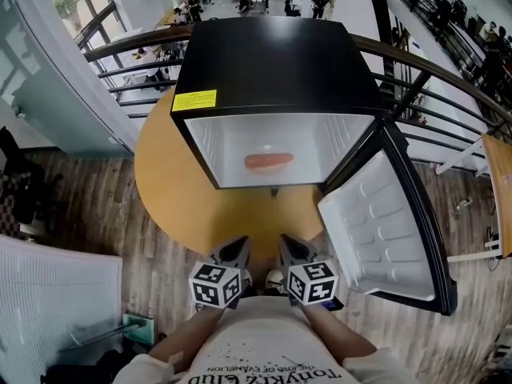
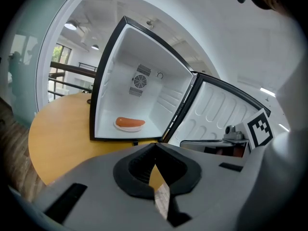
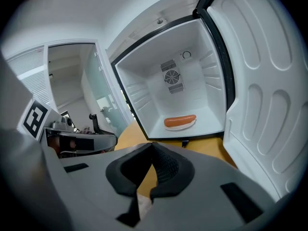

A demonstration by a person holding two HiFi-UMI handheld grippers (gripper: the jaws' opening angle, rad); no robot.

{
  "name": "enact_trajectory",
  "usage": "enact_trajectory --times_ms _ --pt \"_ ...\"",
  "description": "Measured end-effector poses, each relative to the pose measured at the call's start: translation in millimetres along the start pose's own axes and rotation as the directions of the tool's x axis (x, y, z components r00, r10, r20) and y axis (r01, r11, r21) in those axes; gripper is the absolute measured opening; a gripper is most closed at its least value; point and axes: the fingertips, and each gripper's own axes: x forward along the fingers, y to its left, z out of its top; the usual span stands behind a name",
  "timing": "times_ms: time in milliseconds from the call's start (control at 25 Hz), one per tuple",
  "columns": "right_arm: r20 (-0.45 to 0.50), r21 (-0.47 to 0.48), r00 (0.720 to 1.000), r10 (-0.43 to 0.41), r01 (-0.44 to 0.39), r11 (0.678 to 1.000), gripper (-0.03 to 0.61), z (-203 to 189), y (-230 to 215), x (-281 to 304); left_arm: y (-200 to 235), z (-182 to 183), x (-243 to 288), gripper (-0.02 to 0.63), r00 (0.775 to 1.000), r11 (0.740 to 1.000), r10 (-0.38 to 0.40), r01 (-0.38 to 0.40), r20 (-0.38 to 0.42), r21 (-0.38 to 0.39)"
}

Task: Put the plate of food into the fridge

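Black mini fridge (image 1: 276, 62) stands on round wooden table (image 1: 160, 174), top seen from the head view. Door (image 1: 384, 222) swung fully open to the person's right, white moulded inner lining facing up and left.

Plate (image 2: 129, 127) sits on the white floor of the fridge compartment, roughly centred, well inside the door sill. One sausage (image 2: 130, 122) lies lengthwise on the plate. Same pair shows in the right gripper view: plate (image 3: 181, 126), sausage (image 3: 180, 121). Round fan vent (image 2: 139, 82) on the rear wall above it.

Left gripper (image 1: 232, 251): held low, close to the person's torso, over the near table edge, well apart from the fridge. Jaw tips meet; nothing between them, only table and floor visible through the gap behind the tips.

Right gripper (image 1: 294, 250): just beside the left one, same height, pointed toward the fridge opening. Jaw tips together, nothing clamped.

Marker cubes (image 1: 215, 285) on both grippers face the head camera. Railing (image 1: 120, 50) curves behind the table.
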Motion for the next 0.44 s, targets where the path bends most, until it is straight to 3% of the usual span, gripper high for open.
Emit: enact_trajectory --times_ms 440 --pt "0.000 -0.002 1.000 0.028 -0.028 1.000 0.026 -0.1 4.3 6.1 0.9 0.1 -1.0 0.023 1.000 1.000 0.006 -0.006 0.005 0.005"
